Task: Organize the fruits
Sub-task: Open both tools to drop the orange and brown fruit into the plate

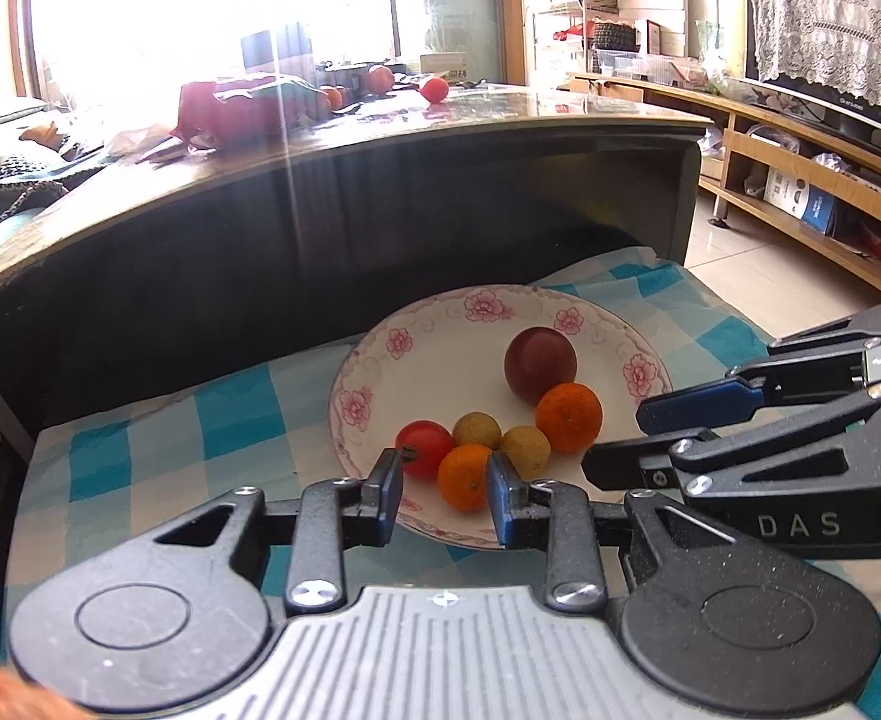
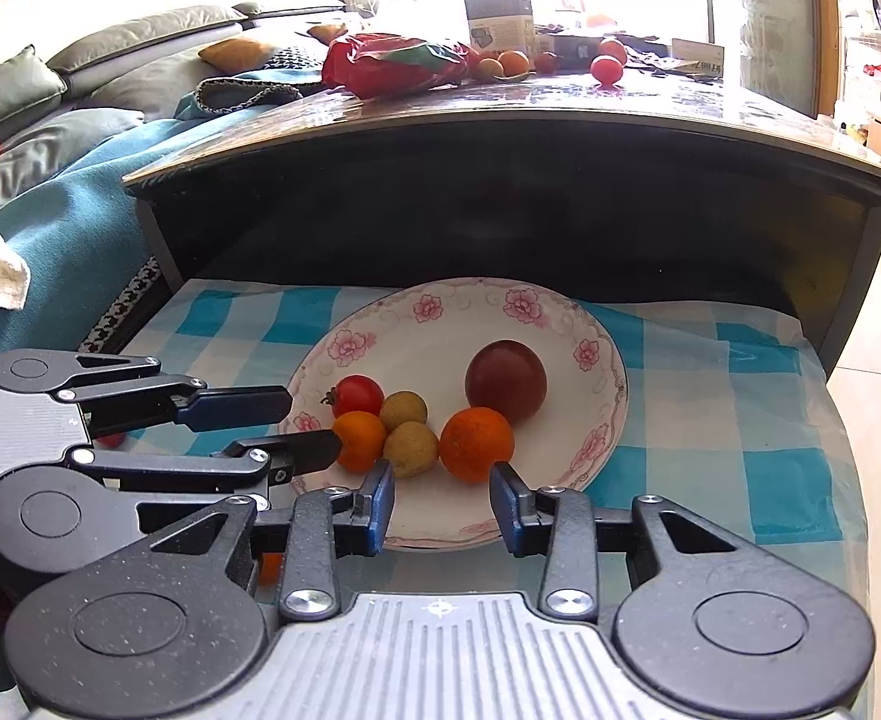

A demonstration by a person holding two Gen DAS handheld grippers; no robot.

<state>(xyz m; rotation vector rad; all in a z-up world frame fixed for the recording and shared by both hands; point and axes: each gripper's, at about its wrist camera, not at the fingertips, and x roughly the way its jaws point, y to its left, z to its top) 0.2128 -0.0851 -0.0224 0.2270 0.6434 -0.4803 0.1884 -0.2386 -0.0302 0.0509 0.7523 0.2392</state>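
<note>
A white plate with pink flowers [image 1: 440, 324] [image 2: 470, 312] lies on a blue checked cloth. On it are a dark red fruit [image 1: 540, 363] [image 2: 505, 380], two oranges [image 1: 569, 417] [image 1: 463, 481], a red tomato [image 1: 423, 447] [image 2: 356, 395] and two small yellow-brown fruits [image 1: 476, 429] [image 1: 526, 451]. My left gripper [image 1: 443, 495] [image 2: 308, 426] is open at the plate's near rim, its fingers either side of the near orange [image 2: 359, 440]. My right gripper [image 2: 442, 501] [image 1: 626, 435] is open and empty just before the larger orange [image 2: 476, 443].
A dark coffee table [image 1: 380, 138] [image 2: 500, 120] stands right behind the plate, with a red bag [image 2: 392, 63], a box and more fruit [image 2: 606, 69] on top. A sofa [image 2: 80, 120] is at the left, a wooden TV shelf [image 1: 800, 180] at the right.
</note>
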